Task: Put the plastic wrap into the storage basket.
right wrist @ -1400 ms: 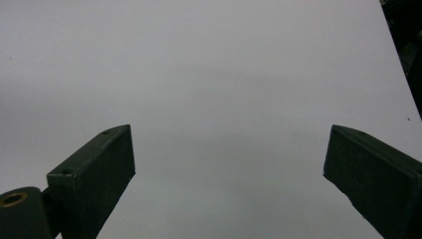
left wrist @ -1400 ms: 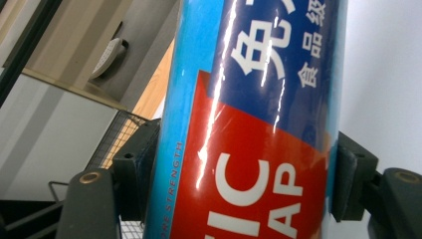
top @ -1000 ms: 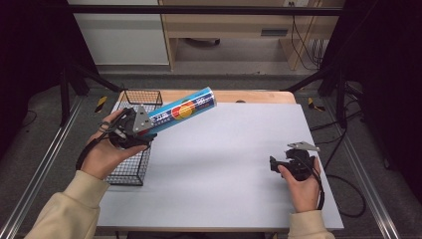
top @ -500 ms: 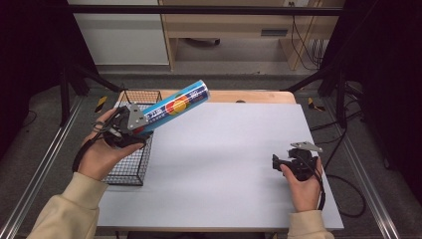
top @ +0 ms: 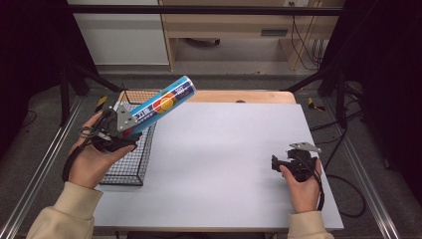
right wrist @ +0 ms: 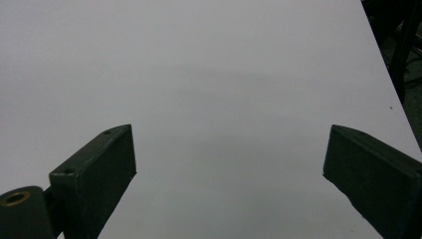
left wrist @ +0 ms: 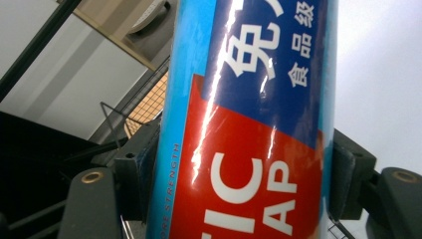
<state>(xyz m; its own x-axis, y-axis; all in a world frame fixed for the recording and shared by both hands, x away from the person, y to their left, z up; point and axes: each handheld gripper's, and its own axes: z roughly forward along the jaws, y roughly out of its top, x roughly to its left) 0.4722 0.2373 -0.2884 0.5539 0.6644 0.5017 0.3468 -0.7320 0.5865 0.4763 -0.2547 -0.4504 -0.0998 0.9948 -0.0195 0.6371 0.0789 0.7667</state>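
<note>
A long blue tube with a red-and-orange label and white lettering (top: 164, 104) slants up and to the right from my left gripper (top: 128, 128), which is shut on its lower end above the black wire basket (top: 124, 172). In the left gripper view the tube (left wrist: 249, 124) stands between the two black pads (left wrist: 137, 169), which press on both its sides. My right gripper (top: 275, 163) rests low at the right of the white table (top: 224, 149). In the right gripper view the right gripper (right wrist: 229, 164) stands open with bare tabletop between its jaws.
The wire basket sits at the table's left edge with its far corner by the wooden strip (top: 239, 95) at the back. Black frame legs (top: 74, 74) and cables (top: 343, 184) stand on the floor around the table.
My left hand has carried the tube a little to the left, so it now hangs more over the basket. The right hand has stayed put.
</note>
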